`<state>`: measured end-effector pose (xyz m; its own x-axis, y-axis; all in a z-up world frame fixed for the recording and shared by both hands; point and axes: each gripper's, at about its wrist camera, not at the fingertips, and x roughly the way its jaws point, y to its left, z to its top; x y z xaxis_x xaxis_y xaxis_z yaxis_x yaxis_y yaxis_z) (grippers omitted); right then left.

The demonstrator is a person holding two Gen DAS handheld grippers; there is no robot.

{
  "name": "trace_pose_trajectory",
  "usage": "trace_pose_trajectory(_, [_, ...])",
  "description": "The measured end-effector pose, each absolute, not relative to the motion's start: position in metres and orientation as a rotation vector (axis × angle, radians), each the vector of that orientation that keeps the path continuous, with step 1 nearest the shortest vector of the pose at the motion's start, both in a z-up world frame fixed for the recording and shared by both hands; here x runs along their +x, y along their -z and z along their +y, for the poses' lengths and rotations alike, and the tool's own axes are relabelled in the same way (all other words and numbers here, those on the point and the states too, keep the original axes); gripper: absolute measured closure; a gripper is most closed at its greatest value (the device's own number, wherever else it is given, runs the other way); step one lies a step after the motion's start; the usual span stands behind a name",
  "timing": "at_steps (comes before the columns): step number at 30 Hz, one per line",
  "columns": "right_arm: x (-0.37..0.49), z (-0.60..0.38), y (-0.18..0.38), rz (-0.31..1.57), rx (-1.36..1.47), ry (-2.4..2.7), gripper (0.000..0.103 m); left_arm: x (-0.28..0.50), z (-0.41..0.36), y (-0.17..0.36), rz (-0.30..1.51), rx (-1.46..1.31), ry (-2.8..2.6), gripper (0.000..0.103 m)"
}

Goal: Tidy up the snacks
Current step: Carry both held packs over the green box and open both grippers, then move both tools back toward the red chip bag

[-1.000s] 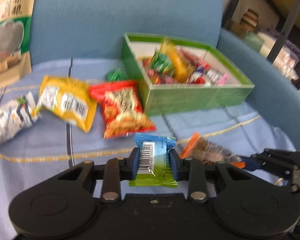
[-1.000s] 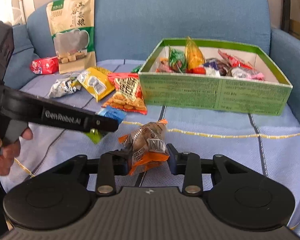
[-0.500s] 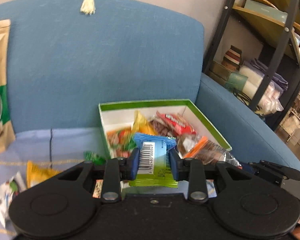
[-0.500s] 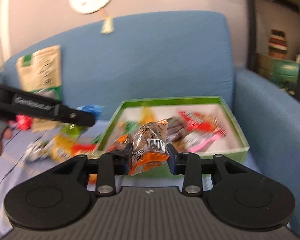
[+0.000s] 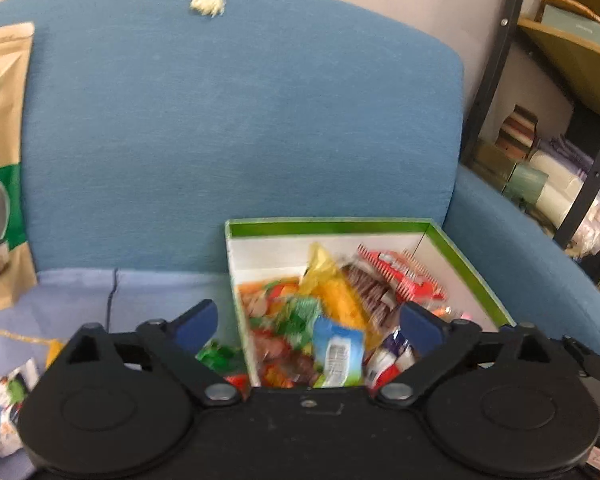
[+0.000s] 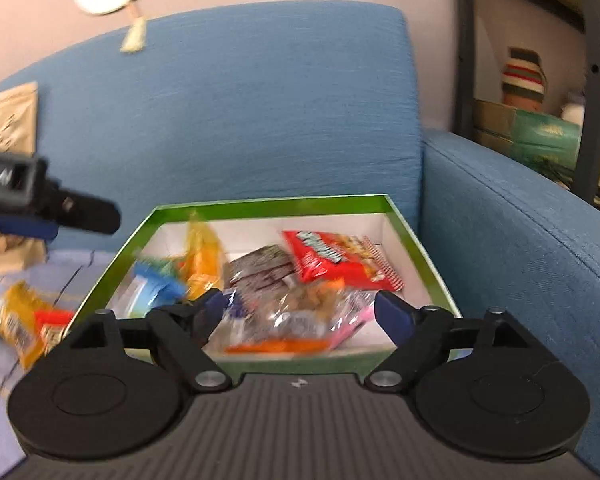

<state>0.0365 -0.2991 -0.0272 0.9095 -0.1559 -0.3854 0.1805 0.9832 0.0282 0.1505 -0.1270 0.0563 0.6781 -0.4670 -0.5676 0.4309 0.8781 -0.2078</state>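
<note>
A green cardboard box (image 5: 328, 222) with white inner walls sits on the blue sofa seat, holding several bright snack packets. My left gripper (image 5: 308, 322) hovers over the box's near left corner, jaws opening wide. The blue and green packet (image 5: 337, 354) is loose below them, inside the box. My right gripper (image 6: 304, 308) hangs over the near edge of the box (image 6: 268, 202), jaws also opening. The orange and clear packet (image 6: 296, 320) lies blurred between them on the pile, free of the pads. A finger (image 6: 84, 212) of the left gripper shows in the right wrist view.
A tall beige snack bag (image 5: 0, 160) leans on the sofa back at left. Loose packets lie on the seat left of the box: a yellow one (image 6: 16, 320), a white one (image 5: 0, 408), a green candy (image 5: 216, 354). The sofa arm (image 6: 520, 240) and a shelf (image 5: 560, 120) are at right.
Both grippers carried their packets from the seat up over the box, then opened. The blue and green packet and the orange packet dropped out into the box.
</note>
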Motion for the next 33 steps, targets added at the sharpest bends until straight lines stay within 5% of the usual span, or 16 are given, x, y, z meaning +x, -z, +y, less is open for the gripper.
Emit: trace_pose_trajectory(33, [-0.002,-0.167,0.024,0.527,0.081,-0.124,0.000,0.066,0.017,-0.032,0.747,-0.011,0.285,0.000])
